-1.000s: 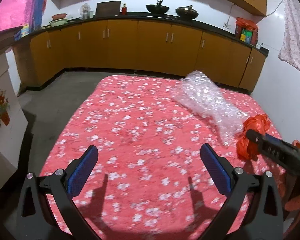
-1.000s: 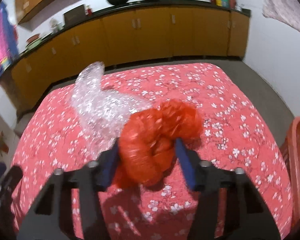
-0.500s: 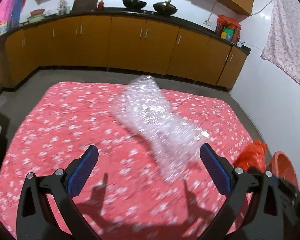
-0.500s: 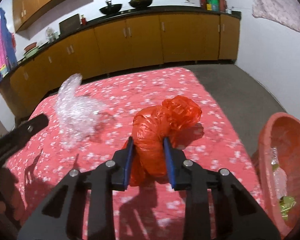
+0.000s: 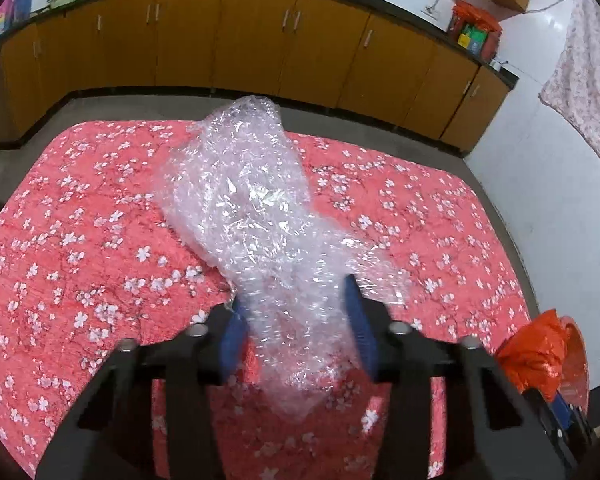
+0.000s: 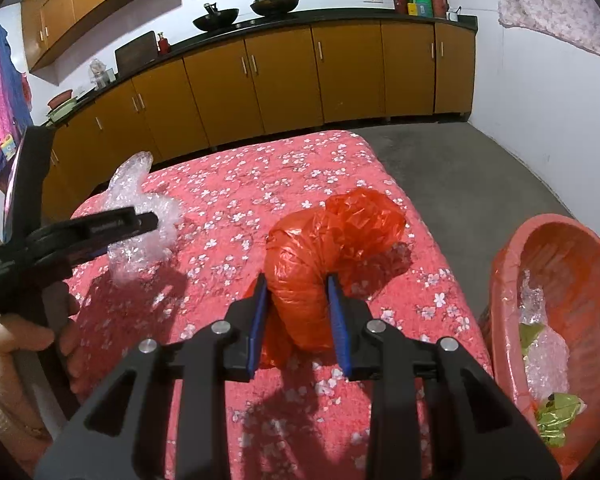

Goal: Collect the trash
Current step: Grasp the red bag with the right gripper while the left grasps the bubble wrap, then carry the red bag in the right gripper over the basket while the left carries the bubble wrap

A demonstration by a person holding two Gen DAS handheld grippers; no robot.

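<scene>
Nearest to us, the right hand-held gripper [image 6: 298, 312] is clamped on the crumpled orange-red plastic bag [image 6: 332, 240], blue pads pressed into its lower half; the upper, puffed part of the bag sticks out past the fingers above the red tabletop cover with white blossoms [image 6: 228, 208]. We judge the hold to be on loose film, not on a firm core, so a quick swing could let the bag slide out between the pads.

The left hand-held gripper [image 5: 298, 322] has its fingers drawn in against the long sheet of clear bubble wrap [image 5: 252, 204]. The fingers bite only the near end. Most of the sheet lies out ahead on the cover, reaching toward the far edge. Risk here: a lift drags the long tail, it may snag or peel free of the pads, since the film is slick and springy.

To the right, beside the table edge and lower down, stands the salmon-red plastic tub [image 6: 512, 256], already holding clear wrap and green foil scraps. The bag hangs over the table, not yet over the tub. A release short of the rim would drop it on the grey floor [image 6: 460, 160].

Farther off, yellow-brown cabinets [image 6: 284, 84] line the wall; no hazard to us there.
</scene>
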